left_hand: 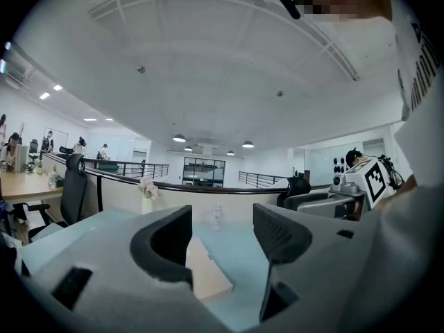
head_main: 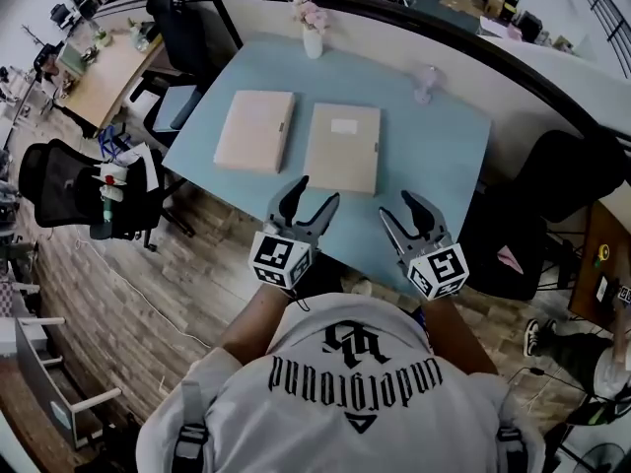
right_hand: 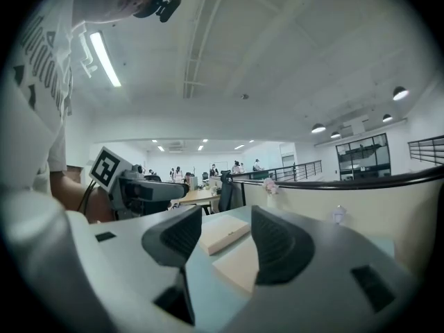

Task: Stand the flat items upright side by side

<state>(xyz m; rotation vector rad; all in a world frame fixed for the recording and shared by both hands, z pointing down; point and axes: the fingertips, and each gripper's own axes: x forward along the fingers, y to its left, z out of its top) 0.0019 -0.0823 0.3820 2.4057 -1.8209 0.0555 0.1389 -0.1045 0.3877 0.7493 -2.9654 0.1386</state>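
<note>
Two flat tan books lie side by side on the light blue table [head_main: 434, 156]: the left book [head_main: 255, 130] and the right book [head_main: 343, 147], which has a white label. Both grippers hover at the table's near edge, short of the books. My left gripper [head_main: 313, 196] stands open and empty near the right book's front corner. My right gripper [head_main: 404, 207] is open and empty too, further right. In the left gripper view one book [left_hand: 208, 272] shows between the jaws, far ahead. The right gripper view shows both books, the farther one [right_hand: 223, 232] and the nearer [right_hand: 241, 263].
A white vase with pink flowers [head_main: 312, 28] and a small clear bottle [head_main: 425, 80] stand at the table's far edge by a low partition. Black office chairs stand left [head_main: 69, 187] and right [head_main: 552, 180]. Other desks and people are further off.
</note>
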